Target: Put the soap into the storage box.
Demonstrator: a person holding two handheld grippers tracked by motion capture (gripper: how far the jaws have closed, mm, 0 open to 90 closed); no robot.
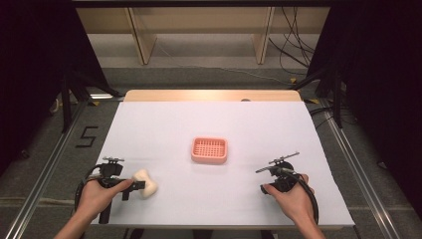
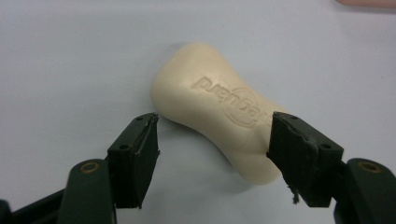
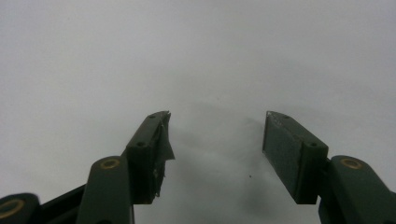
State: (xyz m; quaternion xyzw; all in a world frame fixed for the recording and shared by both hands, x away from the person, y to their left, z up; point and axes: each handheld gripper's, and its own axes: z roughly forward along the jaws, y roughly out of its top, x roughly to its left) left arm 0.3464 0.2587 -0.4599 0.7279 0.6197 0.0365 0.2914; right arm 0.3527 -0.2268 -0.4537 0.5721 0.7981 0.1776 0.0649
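The left gripper stands open around the soap, which lies skewed on the sheet, near-left of the tray. Squeezed at that angle, the rounded bar may twist or squirt out. The right gripper hangs open, empty.

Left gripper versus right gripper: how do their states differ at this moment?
The left gripper has a cream soap bar between its jaws, one pad touching it, the other apart; the right gripper has bare white table between its jaws. Both stand open, each in a hand near the table's front edge.
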